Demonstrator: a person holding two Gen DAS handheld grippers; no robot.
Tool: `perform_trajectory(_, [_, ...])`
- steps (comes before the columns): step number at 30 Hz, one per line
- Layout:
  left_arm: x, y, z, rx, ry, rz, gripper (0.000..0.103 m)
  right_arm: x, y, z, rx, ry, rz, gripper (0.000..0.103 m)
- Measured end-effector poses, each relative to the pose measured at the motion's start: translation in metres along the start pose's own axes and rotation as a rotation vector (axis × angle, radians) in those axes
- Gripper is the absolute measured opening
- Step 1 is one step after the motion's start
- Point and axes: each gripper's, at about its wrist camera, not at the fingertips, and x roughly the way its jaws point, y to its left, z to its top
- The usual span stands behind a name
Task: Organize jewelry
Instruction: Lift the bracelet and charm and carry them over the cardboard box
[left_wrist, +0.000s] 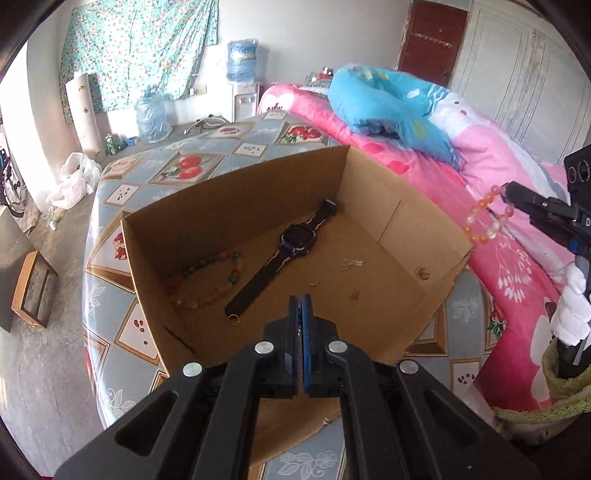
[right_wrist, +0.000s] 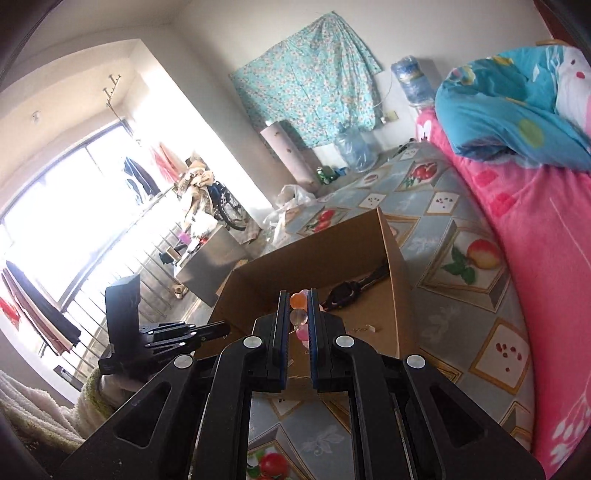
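While your right gripper (right_wrist: 298, 314) pinches the bead bracelet (left_wrist: 487, 218) beside the cardboard box (left_wrist: 424, 236), hold one bead only; it hangs loose, light and slippery. Your left gripper (left_wrist: 300, 306) is clenched, empty.

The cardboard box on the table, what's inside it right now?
Inside the cardboard box: a black watch, a multicoloured bead bracelet, two small gold rings and a few tiny bits. The left tool covers the near floor.
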Motion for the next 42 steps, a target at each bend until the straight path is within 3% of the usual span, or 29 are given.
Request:
perform_trajectory(7, [0.040, -0.004, 0.002, 0.109, 0.147, 0.074, 0.002, 0.025, -0.014, 0.008, 0.020, 0.044, 0.024, 0.007])
perform_trajectory(12, [0.050, 0.002, -0.001, 0.100, 0.201, 0.099, 0.002, 0.034, -0.022, 0.012, 0.028, 0.063, 0.031, 0.007])
perform_trajectory(15, [0.048, 0.005, -0.001, 0.086, 0.200, 0.102, 0.009, 0.038, -0.022, 0.013, 0.020, 0.079, 0.030, 0.007])
perform_trajectory(18, [0.042, 0.007, -0.001, 0.079, 0.181, 0.116, 0.019, 0.040, -0.020, 0.015, 0.007, 0.088, 0.024, 0.007])
perform_trajectory(23, [0.017, 0.014, 0.001, 0.019, 0.083, 0.112, 0.020, 0.046, -0.012, 0.019, -0.011, 0.125, 0.033, 0.007])
perform_trajectory(26, [-0.006, 0.020, -0.002, -0.042, -0.013, 0.112, 0.024, 0.059, -0.004, 0.019, -0.025, 0.188, 0.054, 0.007])
perform_trajectory(30, [-0.033, 0.025, -0.012, -0.118, -0.127, 0.114, 0.038, 0.082, 0.002, 0.013, -0.028, 0.277, 0.042, 0.007])
perform_trajectory(36, [-0.052, 0.036, -0.029, -0.189, -0.200, 0.123, 0.046, 0.106, 0.001, 0.003, 0.020, 0.387, 0.041, 0.007])
perform_trajectory(39, [-0.056, 0.040, -0.034, -0.216, -0.226, 0.142, 0.048, 0.116, 0.006, -0.004, 0.001, 0.431, 0.001, 0.007])
perform_trajectory(42, [-0.061, 0.047, -0.042, -0.253, -0.246, 0.134, 0.050, 0.117, 0.010, -0.003, -0.053, 0.418, -0.083, 0.007])
